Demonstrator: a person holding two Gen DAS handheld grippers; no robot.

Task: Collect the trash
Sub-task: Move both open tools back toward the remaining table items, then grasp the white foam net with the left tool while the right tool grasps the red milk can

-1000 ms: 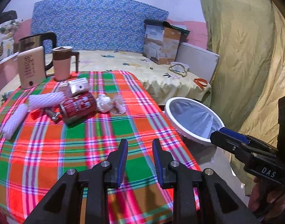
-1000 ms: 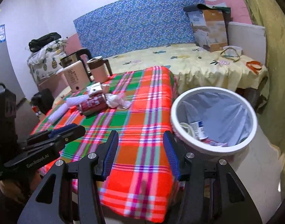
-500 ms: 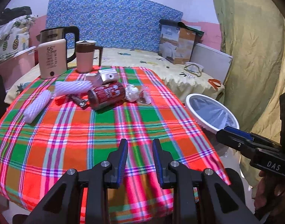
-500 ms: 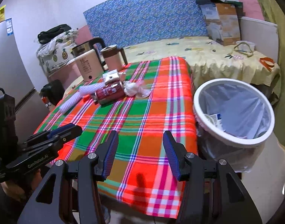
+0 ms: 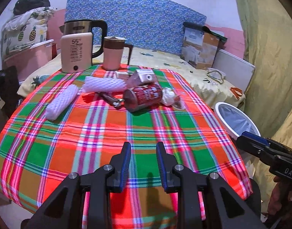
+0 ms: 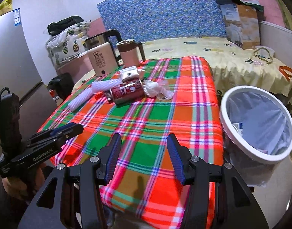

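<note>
Left wrist view: the left gripper (image 5: 143,148), jaws apart and empty, hangs over the plaid table (image 5: 100,133); a red can (image 5: 144,97) lies at the far side.

Right wrist view: the right gripper (image 6: 144,143), jaws apart and empty, faces the can (image 6: 126,92); the trash bin (image 6: 230,126) stands beside the table.

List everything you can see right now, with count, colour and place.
Can: one, red, lying at the table's far middle.
Foam sleeves: two, white, left of the can.
Crumpled wrapper: one, white, right of the can.
Small carton: one, silvery, behind the can.
Kettle: one, steel and black, far-left corner.
Beige appliance: one, before the kettle.
Mug: one, pink and brown, beside it.
Tablecloth: one, plaid.
Bin: one, white rim, right of the table, some trash inside.
Left tool: black, open, empty.
Right tool: black, open, empty.
</note>
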